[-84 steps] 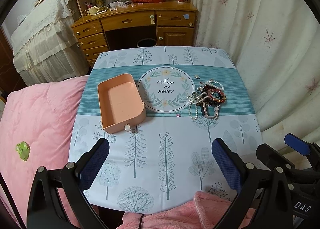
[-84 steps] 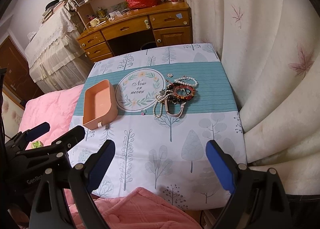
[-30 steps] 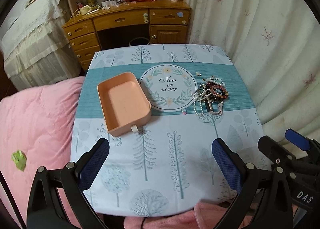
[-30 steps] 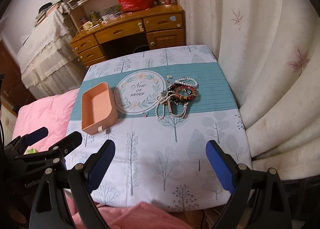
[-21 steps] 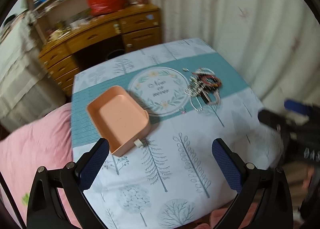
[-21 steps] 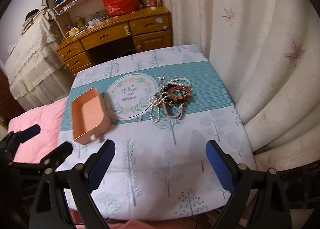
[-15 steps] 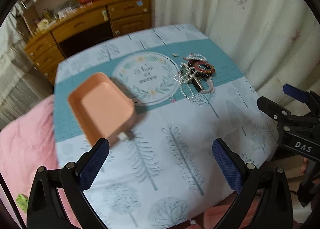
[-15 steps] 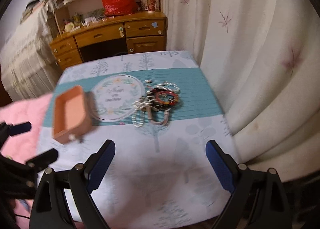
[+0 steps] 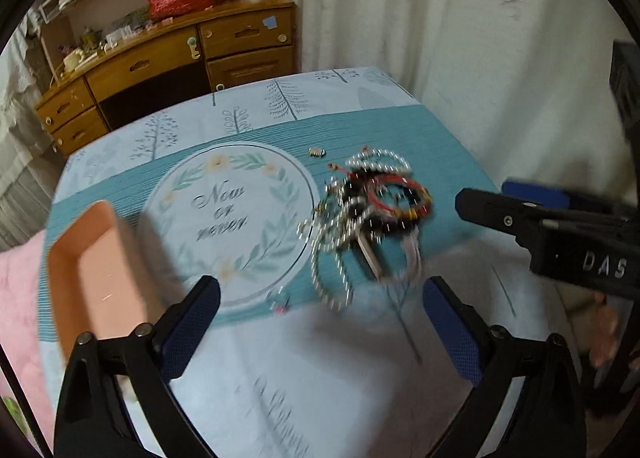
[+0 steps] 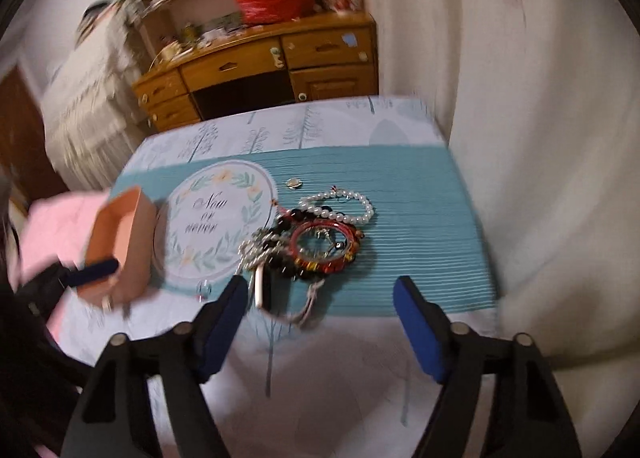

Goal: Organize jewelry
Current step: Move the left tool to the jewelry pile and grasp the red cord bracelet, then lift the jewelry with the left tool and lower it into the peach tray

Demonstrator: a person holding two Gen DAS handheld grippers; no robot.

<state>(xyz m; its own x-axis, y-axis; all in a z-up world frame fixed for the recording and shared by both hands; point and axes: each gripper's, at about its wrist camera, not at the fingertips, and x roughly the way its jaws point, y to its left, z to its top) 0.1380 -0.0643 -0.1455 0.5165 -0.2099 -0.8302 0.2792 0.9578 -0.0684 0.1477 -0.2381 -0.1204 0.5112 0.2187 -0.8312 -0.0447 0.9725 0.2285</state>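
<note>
A tangled pile of jewelry (image 9: 368,210) lies on the teal band of the tablecloth: a pearl bracelet (image 10: 344,202), a red beaded bracelet (image 10: 324,244), dark beads and silver chains. An empty peach box (image 9: 96,270) stands to its left; it also shows in the right wrist view (image 10: 120,246). My left gripper (image 9: 320,322) is open and empty, just short of the pile. My right gripper (image 10: 320,310) is open and empty, low over the pile's near edge; it shows at the right of the left wrist view (image 9: 520,214).
A small silver charm (image 10: 294,183) and a tiny pink-stone ring (image 9: 280,304) lie apart from the pile. A round "Now or never" print (image 9: 228,218) marks the cloth. Curtains (image 9: 460,38) hang to the right, a wooden desk (image 9: 168,66) behind, pink bedding (image 10: 52,234) left.
Both grippers have moved forward and down toward the jewelry pile, which now looks much larger. Both stay open and empty. The frames are motion-blurred.
</note>
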